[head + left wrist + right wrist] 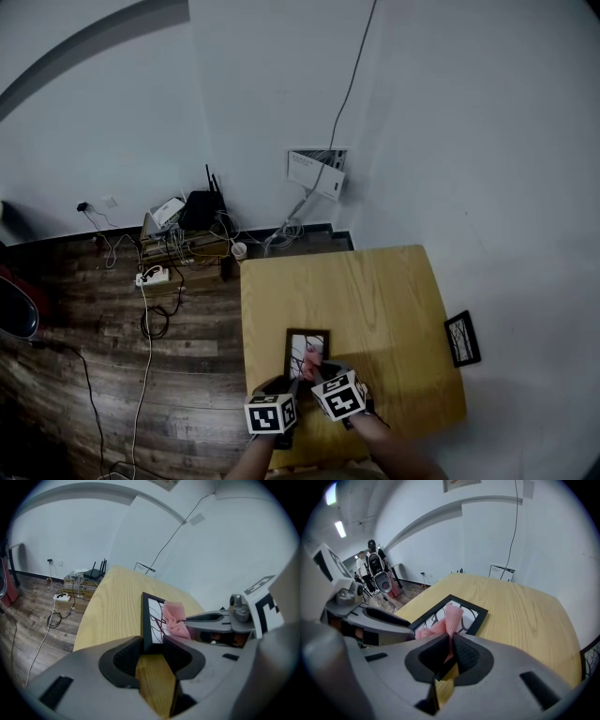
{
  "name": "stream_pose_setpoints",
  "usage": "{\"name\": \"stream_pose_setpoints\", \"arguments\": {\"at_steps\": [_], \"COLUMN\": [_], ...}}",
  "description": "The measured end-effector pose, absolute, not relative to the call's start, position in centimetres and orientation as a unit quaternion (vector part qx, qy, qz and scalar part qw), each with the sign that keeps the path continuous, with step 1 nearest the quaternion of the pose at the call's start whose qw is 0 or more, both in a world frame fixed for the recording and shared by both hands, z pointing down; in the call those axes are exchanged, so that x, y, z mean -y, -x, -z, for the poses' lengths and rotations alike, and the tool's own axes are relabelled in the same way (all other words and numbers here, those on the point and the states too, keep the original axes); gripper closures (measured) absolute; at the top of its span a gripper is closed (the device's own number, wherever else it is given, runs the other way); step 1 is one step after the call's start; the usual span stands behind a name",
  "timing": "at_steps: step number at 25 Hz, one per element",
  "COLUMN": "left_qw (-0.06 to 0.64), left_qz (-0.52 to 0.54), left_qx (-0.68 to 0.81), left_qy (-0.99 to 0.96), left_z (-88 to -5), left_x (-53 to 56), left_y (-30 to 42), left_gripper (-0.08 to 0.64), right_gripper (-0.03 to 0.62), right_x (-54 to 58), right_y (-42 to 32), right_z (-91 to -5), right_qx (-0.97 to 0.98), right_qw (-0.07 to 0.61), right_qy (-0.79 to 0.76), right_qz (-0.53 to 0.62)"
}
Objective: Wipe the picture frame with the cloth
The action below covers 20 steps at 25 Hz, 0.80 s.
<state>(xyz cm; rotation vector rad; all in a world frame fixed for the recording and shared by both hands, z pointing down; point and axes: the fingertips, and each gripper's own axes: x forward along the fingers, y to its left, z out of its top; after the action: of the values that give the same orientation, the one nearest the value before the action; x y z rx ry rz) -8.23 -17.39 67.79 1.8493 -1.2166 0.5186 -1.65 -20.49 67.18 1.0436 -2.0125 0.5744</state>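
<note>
A black picture frame [307, 349] with a line drawing lies flat near the front edge of the wooden table [375, 291]. My left gripper [292, 382] is closed on the frame's near edge [152, 620], its jaws wide on either side of it. My right gripper [314, 370] is shut on a crumpled pink cloth [452, 618]. The cloth [174, 618] rests on the frame's glass, with the black border [480, 613] showing beyond it. The two grippers sit side by side, and the right gripper [187, 619] reaches in from the right in the left gripper view.
A second small black frame [461, 338] lies at the table's right edge. The white wall stands behind the table. A router, a power strip and cables [187, 234] lie on the wooden floor to the left. People stand far off [372, 564].
</note>
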Motion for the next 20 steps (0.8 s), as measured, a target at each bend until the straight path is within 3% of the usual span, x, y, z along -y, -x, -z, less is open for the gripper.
{"name": "stream_pose_setpoints", "arguments": {"at_steps": [13,17,20], "left_qw": [0.384,0.361,0.355], "left_qz": [-0.159,-0.133,-0.112], "left_qx": [0.534,0.558,0.57], "left_qy": [-0.736,-0.735,-0.732], "left_z": [-64.2,-61.7,-59.9], "left_x": [15.4,13.2,11.2], "left_y": [8.5,7.9,7.5], "left_gripper": [0.422,0.51,0.525], "right_gripper": [0.575,0.575,0.575], "right_x": [17.1,14.8,13.0], "right_y": [-0.9,-2.4,-3.3], "right_z": [-61.2,-58.9,-57.1], "right_qx": [0.823,0.831,0.84], "right_qw": [0.253,0.21,0.192], "right_qy": [-0.436,-0.438,-0.433], "right_qz": [-0.262,-0.27,-0.264]}}
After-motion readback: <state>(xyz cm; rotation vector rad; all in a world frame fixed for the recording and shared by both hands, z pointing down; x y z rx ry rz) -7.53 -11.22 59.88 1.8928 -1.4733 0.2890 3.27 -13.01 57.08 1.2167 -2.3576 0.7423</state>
